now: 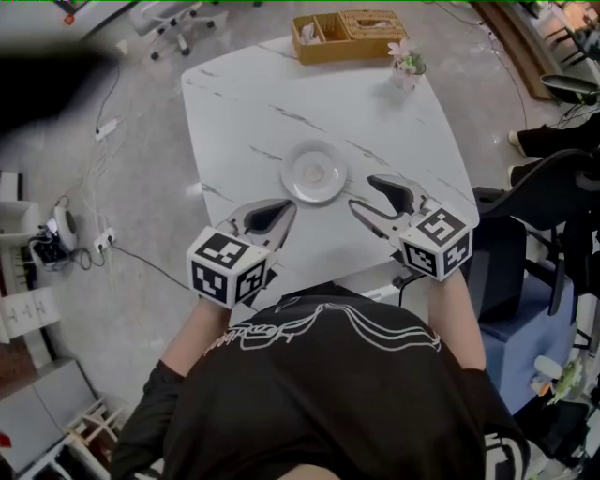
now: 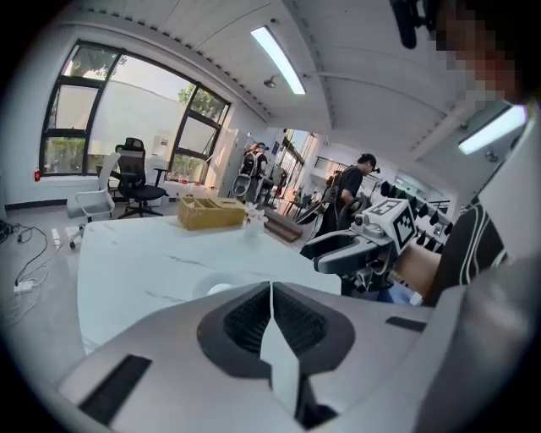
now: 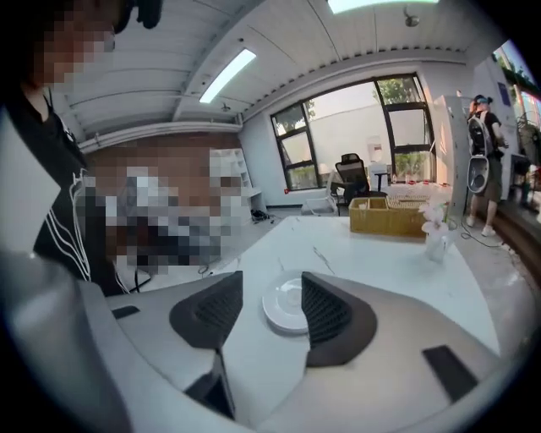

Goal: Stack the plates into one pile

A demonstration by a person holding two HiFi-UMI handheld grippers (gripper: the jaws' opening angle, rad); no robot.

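Note:
A small pile of white plates (image 1: 314, 173) sits in the middle of the white marble table (image 1: 244, 103), a smaller plate resting on a wider one. Both grippers hover above the table's near edge, apart from the pile. My left gripper (image 1: 279, 212) is to the pile's lower left, its pads pressed together with nothing in them (image 2: 270, 317). My right gripper (image 1: 366, 192) is to the lower right, jaws spread and empty (image 3: 272, 309). Beyond that gap the plates (image 3: 283, 309) show on the table. The left gripper view catches the right gripper (image 2: 325, 254) and an edge of the plates (image 2: 220, 289).
A wooden tray (image 1: 347, 36) and a small flower vase (image 1: 408, 66) stand at the table's far edge. Office chairs (image 1: 178, 23) and cables (image 1: 103, 127) are on the floor to the left, and a dark chair (image 1: 553, 216) stands at the right. People (image 2: 348, 190) stand far behind.

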